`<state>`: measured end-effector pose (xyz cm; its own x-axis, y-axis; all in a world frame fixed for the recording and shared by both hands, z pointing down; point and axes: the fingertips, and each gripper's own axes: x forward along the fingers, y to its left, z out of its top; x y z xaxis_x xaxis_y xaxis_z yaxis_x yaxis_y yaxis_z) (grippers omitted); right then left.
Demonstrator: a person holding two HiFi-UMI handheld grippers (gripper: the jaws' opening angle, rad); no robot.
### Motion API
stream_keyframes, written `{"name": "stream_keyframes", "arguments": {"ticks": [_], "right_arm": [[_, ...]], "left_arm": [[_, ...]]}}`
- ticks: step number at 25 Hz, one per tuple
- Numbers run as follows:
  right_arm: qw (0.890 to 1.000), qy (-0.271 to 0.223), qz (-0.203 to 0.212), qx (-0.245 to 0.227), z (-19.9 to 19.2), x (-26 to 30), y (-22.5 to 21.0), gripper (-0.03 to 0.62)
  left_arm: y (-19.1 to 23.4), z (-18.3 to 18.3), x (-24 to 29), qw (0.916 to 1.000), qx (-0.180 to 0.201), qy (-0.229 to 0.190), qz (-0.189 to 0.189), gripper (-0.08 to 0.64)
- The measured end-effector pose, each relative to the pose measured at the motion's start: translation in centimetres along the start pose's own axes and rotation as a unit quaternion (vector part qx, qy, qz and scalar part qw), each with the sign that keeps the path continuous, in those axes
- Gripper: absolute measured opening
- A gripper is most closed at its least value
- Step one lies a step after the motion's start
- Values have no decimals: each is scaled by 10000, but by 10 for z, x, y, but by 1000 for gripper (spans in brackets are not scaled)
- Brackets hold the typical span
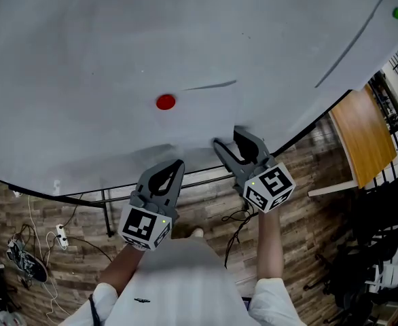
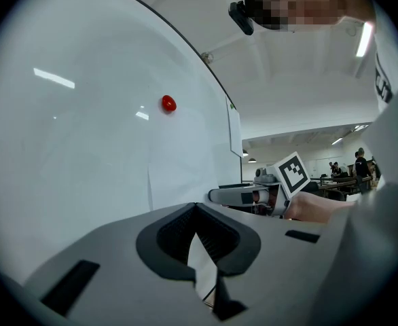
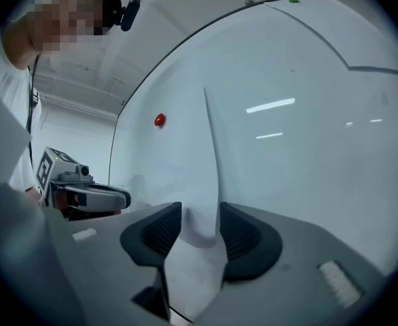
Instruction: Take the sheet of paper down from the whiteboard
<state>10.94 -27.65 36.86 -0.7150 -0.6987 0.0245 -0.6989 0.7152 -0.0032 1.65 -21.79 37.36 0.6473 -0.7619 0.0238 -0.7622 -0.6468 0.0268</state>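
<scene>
A white sheet of paper (image 1: 193,122) hangs on the whiteboard (image 1: 83,53), pinned by a red magnet (image 1: 165,102). My left gripper (image 1: 178,163) is shut on the sheet's lower edge, and a sliver of paper (image 2: 202,267) shows between its closed jaws (image 2: 197,209). My right gripper (image 1: 227,136) is open around the sheet's lower right part. The paper (image 3: 199,209) bends out from the board between the spread pads (image 3: 200,217), which do not press on it. The red magnet (image 3: 159,119) sits left of the sheet's right edge.
A second sheet under a green magnet (image 1: 397,12) hangs at the board's upper right. Below the board are its metal stand (image 1: 107,212), cables (image 1: 56,240) on the wooden floor and a wooden table (image 1: 365,138) at the right. People stand far off (image 2: 358,165).
</scene>
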Motion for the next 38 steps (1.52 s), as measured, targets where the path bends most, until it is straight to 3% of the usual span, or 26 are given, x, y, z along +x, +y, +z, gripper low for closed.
{"name": "stream_keyframes", "arguments": {"ticks": [4, 9, 14, 23, 28, 33, 38], "right_arm": [[9999, 20, 24, -101, 3, -1, 7, 155], [9996, 11, -220, -201, 4, -7, 14, 11], [9972, 132, -581, -450, 4, -10, 24, 11], [9900, -225, -1388, -102, 15, -34, 25, 11], [9901, -274, -1377, 54, 10, -36, 24, 11], [9914, -314, -1268, 17, 15, -31, 30, 11], [9927, -345, -1160, 17, 19, -24, 35, 11]], "left_arm": [[-2, 3, -1, 10000, 11, -22, -12, 6], [-2, 11, -10, 9999, 89, -103, -3, 6], [0, 20, -17, 9991, 305, -198, 216, 6], [2, 25, -20, 9985, 348, -273, 318, 6], [4, 33, -22, 9979, 419, -217, 452, 8], [9, 64, -20, 9963, 436, -468, 581, 11], [11, 97, -13, 9862, 1205, -666, 917, 57]]}}
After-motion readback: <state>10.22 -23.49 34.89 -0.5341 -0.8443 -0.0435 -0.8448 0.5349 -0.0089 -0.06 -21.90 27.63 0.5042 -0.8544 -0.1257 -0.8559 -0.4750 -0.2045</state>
